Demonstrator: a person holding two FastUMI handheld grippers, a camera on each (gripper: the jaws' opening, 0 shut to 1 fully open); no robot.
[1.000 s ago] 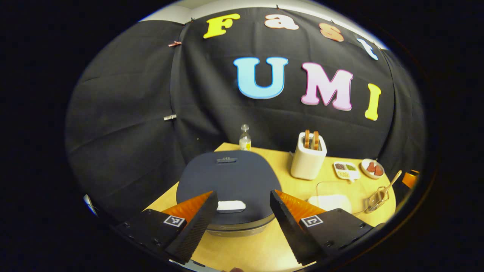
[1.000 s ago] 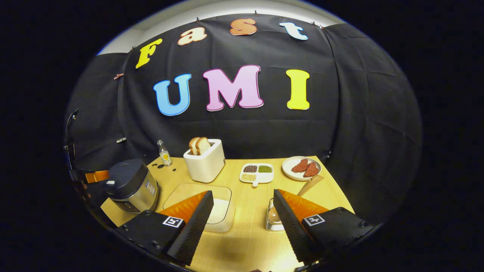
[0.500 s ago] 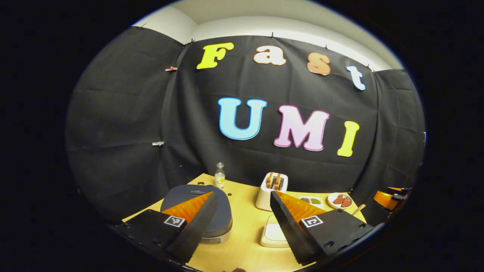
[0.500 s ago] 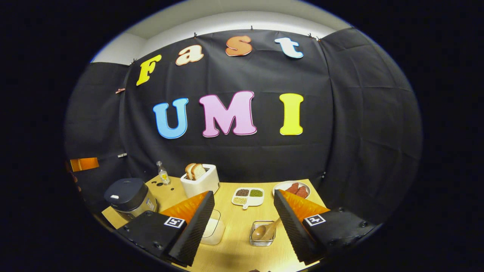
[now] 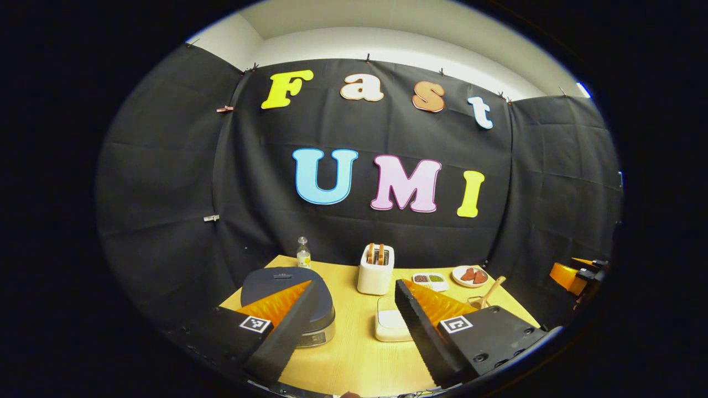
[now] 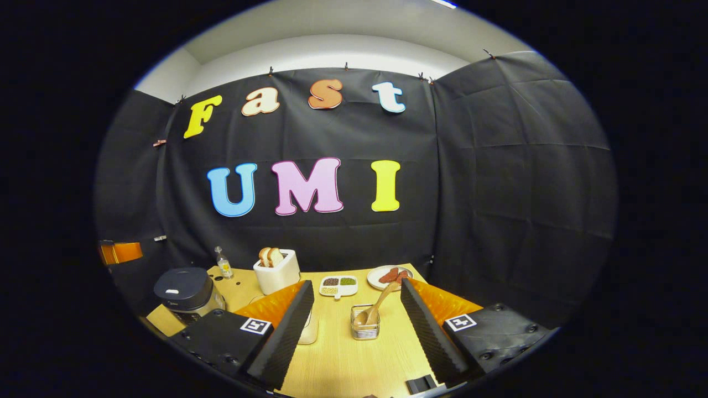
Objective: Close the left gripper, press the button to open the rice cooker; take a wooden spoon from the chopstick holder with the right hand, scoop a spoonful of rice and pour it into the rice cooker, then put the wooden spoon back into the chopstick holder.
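Observation:
The rice cooker with its dark lid down stands on the wooden table, partly behind one finger of my open left gripper, which hangs well back from it. In the right gripper view the cooker shows a small white button on its lid. A wooden spoon leans in the clear chopstick holder, straight ahead of my open right gripper and a short way off. The rice box lies between cooker and holder. Both grippers hold nothing.
A white toaster with bread, a small bottle, a divided dish of grains and a plate of meat line the table's far side. The other gripper shows at the right edge of the left gripper view.
Both grippers have drawn back and upward from the table, so cooker, rice box and holder look smaller and farther. Both stay open; the cooker lid stays down.

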